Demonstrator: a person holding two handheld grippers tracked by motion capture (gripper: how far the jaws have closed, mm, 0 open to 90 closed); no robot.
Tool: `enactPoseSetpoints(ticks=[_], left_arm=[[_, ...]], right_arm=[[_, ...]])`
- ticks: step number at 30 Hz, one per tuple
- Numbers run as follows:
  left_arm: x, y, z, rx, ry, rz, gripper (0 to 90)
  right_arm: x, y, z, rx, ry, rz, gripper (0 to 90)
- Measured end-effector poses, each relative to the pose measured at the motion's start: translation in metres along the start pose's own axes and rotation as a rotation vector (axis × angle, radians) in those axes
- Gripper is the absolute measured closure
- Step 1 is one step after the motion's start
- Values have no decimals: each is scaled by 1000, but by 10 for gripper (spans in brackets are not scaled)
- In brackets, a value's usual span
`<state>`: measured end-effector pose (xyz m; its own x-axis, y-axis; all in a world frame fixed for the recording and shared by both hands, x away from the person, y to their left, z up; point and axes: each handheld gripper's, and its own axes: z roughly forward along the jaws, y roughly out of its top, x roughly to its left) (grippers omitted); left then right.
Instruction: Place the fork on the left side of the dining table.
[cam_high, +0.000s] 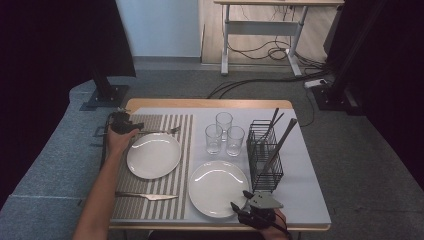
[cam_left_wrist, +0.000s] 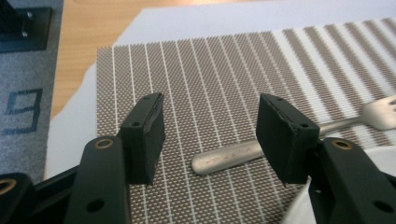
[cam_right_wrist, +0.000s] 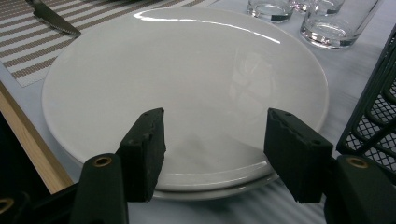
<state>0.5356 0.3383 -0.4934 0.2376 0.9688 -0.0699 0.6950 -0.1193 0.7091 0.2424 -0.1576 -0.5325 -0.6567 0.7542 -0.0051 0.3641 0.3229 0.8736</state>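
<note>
Shiny metal fork (cam_left_wrist: 299, 137) lies flat on the striped mat (cam_left_wrist: 224, 79), just behind the mat's plate (cam_high: 153, 155). The left gripper (cam_left_wrist: 210, 137) is wide apart around its handle, not squeezing.

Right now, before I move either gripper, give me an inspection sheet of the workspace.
Surface: table with a striped mat on its left half.
Job's things: fork lying on the mat; plate on the mat; knife near the mat's front edge.
Clutter: stacked plates, three glasses, wire rack holding utensils.
Grippers: left gripper open, fork handle between the jaws, untouched; right gripper open over the stacked plates' rim.
Cables: on the floor beyond the table.
Surroundings: desk, dark stands.
</note>
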Motion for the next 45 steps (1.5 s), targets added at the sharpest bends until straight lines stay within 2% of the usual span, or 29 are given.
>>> enactPoseSetpoints(ticks=[14, 26, 45], left_arm=[[-13, -1, -34, -64, -46, 16, 407], [-24, -9, -56, -94, -82, 26, 400], [-43, -17, -72, -123, -146, 49, 398]], right_arm=[[-5, 1, -4, -16, -3, 0, 387], [-8, 1, -8, -27, -7, -5, 387], [-11, 1, -9, -29, -5, -10, 387]])
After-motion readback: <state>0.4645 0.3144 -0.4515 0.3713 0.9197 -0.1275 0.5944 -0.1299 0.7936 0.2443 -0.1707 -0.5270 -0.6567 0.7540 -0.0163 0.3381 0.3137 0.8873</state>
